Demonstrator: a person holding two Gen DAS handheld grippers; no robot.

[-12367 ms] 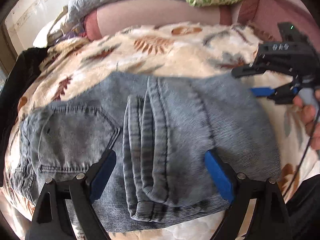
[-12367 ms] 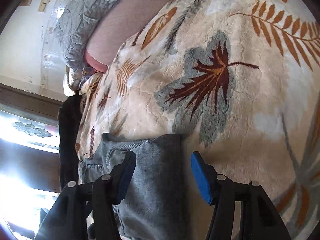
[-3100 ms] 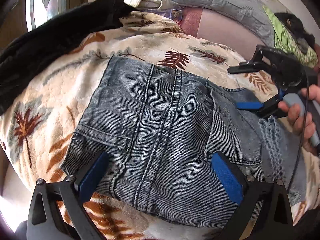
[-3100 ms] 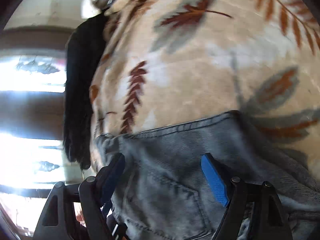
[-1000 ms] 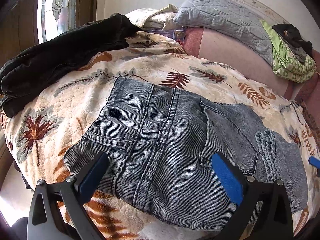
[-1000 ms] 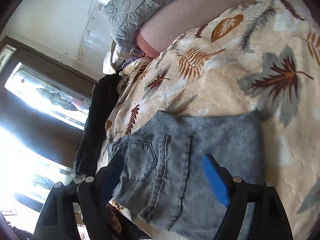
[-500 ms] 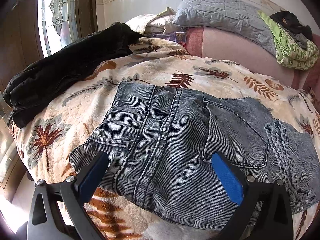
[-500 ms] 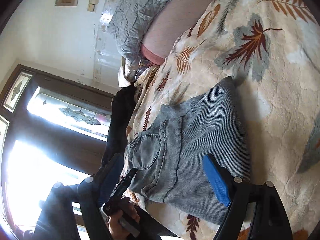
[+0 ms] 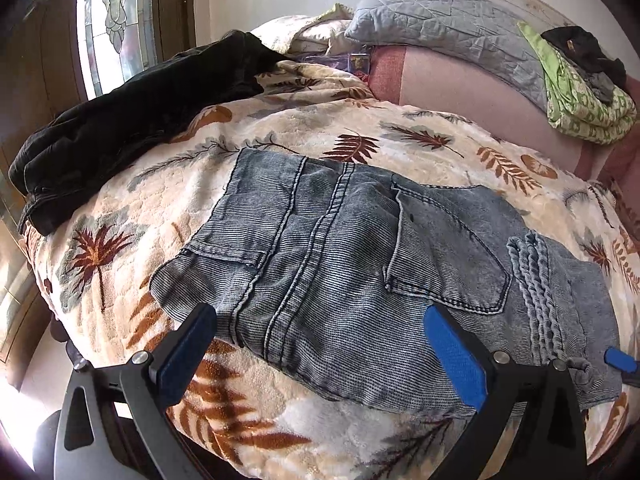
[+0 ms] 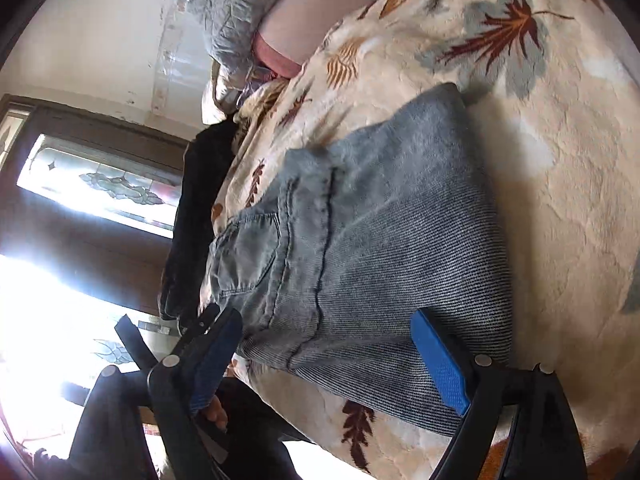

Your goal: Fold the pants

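Grey-blue denim pants (image 9: 360, 264) lie folded into a compact rectangle on the leaf-patterned blanket (image 9: 280, 128), back pocket up. My left gripper (image 9: 320, 352) is open and empty, held above the pants' near edge. My right gripper (image 10: 328, 360) is open and empty over the right end of the same pants (image 10: 380, 240). A blue fingertip (image 9: 620, 361) of the right gripper shows at the right edge of the left wrist view. The left gripper (image 10: 160, 344) shows in the right wrist view, held by a hand.
A black garment (image 9: 132, 108) lies along the bed's left side by the stained-glass window (image 9: 116, 20). A grey pillow (image 9: 448, 28) and a green cloth (image 9: 584, 96) rest on the pink headboard at the back. The blanket's near edge (image 9: 280, 432) drops off close to me.
Both grippers have let go of the pants and pulled back from the folded stack. The right gripper has swung round to the stack's right end.
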